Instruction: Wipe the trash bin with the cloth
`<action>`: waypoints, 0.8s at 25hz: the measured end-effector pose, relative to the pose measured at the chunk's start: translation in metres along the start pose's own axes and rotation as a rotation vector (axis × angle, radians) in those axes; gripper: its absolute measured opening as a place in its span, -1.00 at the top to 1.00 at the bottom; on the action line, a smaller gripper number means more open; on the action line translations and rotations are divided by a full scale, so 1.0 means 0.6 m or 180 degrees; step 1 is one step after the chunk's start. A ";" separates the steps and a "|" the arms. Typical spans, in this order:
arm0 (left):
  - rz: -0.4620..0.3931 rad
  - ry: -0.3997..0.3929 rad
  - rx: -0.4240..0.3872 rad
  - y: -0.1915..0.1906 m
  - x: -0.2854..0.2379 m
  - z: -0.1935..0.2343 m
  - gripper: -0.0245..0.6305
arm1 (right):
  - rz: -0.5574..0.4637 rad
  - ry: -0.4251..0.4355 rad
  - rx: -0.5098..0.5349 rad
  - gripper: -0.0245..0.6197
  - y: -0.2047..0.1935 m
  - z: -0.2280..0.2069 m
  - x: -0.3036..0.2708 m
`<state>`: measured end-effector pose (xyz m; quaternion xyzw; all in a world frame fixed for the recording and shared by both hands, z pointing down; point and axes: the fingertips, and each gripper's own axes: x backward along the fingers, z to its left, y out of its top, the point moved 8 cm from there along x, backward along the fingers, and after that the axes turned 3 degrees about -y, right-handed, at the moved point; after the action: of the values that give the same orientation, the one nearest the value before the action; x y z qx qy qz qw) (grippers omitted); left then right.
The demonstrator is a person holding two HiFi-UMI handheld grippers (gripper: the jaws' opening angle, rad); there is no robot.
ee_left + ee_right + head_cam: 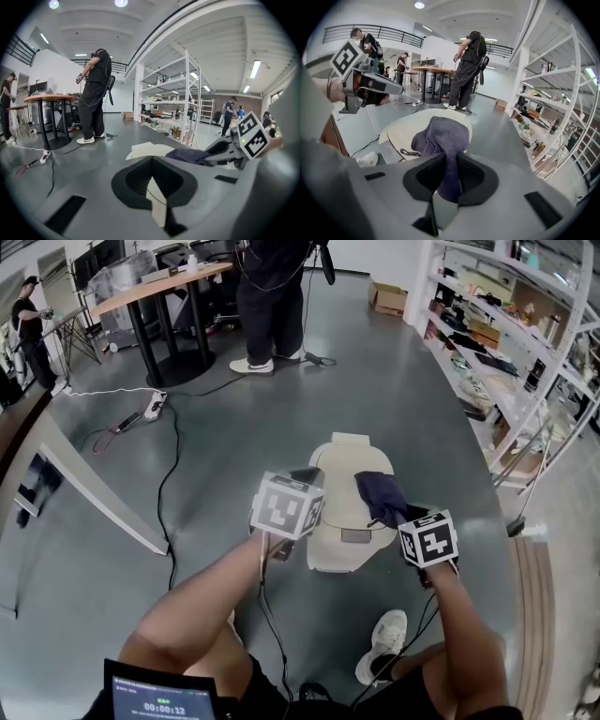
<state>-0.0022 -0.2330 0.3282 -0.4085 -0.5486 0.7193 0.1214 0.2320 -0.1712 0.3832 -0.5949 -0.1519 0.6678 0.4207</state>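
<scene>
Head view. Cream bin [342, 474] on grey floor, directly ahead of both tools. Dark cloth [380, 495] lies bunched on the lid's right half. Right gripper [401, 517] is at the cloth's near end, with the cloth running out ahead of its jaws. Left gripper [303, 476] sits just across the lid from the right one, its tips at the bin's left rim; cannot tell if they touch it. A white shoe [384, 638] is behind and below the right gripper. A black cable [169, 474] trails off to the left gripper's left.

Left gripper view. Jaw tips meet, with nothing held between them. A wedge of cream bin [140, 150] shows through the gap behind the tips, so the lid lies just under and ahead of the left gripper [151, 161]. Cloth [187, 154] is ahead and to the right, on the lid, with the right gripper [213, 157] at its far end. Shelves [178, 103] stand well ahead. A person [96, 93] stands at a table [49, 99], ahead to the left.

Right gripper view. The right gripper [450, 163] has its jaws closed on a fold of cloth [443, 136]. The rest of the cloth is heaped just ahead on the bin [405, 131] lid. Left gripper [396, 88] is ahead to the left, over the lid's far side. Shoe [365, 159] is low at left.
</scene>
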 end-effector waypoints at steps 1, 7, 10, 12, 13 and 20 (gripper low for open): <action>-0.0001 0.0010 -0.0001 0.001 0.000 -0.001 0.92 | -0.0015 -0.0004 -0.0028 0.71 -0.001 -0.003 0.004; 0.0038 0.0095 -0.0032 -0.003 0.001 0.005 0.92 | -0.0338 0.0149 -0.0152 0.71 0.030 0.021 0.039; 0.0055 0.0122 -0.0060 -0.011 0.009 0.013 0.92 | -0.0530 0.0252 -0.0170 0.71 0.058 0.056 0.054; 0.0052 0.0160 -0.0070 -0.014 0.009 0.021 0.92 | -0.0626 0.0322 -0.0152 0.71 0.076 0.079 0.055; 0.0050 0.0184 -0.0066 -0.016 0.010 0.027 0.92 | -0.0661 0.0380 -0.0141 0.71 0.084 0.093 0.054; 0.0077 0.0321 -0.0043 -0.032 0.055 0.061 0.92 | -0.0598 0.0677 0.0219 0.71 0.102 0.204 0.039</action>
<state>-0.0550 -0.2307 0.3325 -0.4516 -0.5417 0.6955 0.1374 0.0973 -0.1541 0.3549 -0.6307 -0.1385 0.5635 0.5153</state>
